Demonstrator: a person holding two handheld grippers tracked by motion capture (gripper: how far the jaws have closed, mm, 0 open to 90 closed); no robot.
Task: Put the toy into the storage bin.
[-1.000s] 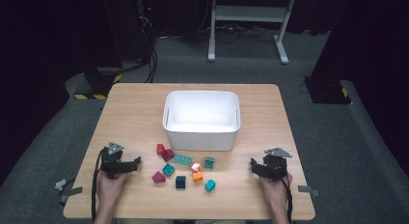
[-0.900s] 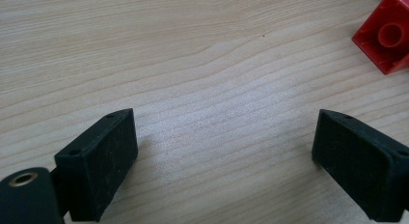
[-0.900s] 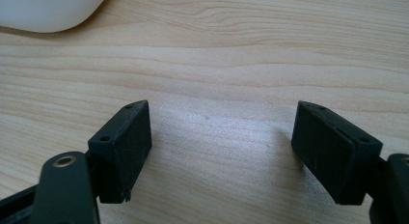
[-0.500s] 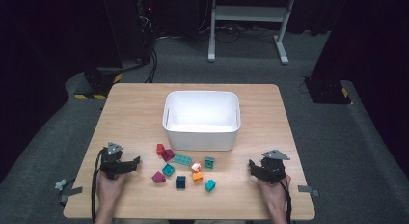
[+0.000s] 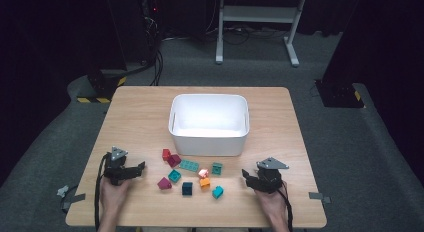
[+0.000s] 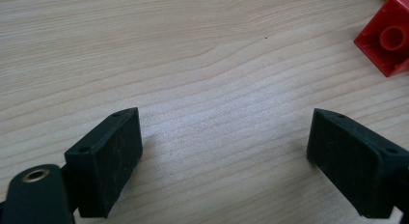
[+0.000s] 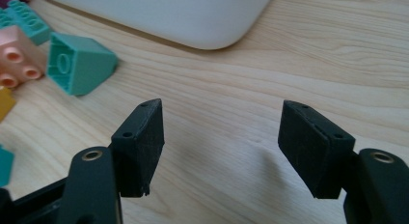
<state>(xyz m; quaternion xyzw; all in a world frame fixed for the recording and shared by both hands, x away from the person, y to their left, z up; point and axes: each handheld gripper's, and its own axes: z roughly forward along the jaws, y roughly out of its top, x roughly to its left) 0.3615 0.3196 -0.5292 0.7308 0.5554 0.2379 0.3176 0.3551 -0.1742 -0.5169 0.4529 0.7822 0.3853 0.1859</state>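
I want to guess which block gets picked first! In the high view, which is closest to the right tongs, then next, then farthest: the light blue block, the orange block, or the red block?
1. Light blue block: nearest, just left of the right tongs, at the pile's front.
2. Orange block: a bit farther left, mid-pile.
3. Red block: farthest, at the pile's far left, near the white bin.

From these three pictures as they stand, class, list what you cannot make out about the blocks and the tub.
- White tub: floor under the near wall hidden, high view.
- Red block: cut off by the frame edge, left gripper view.
- Teal block: cut by the left edge, right gripper view.
- Block studs: too small, high view.
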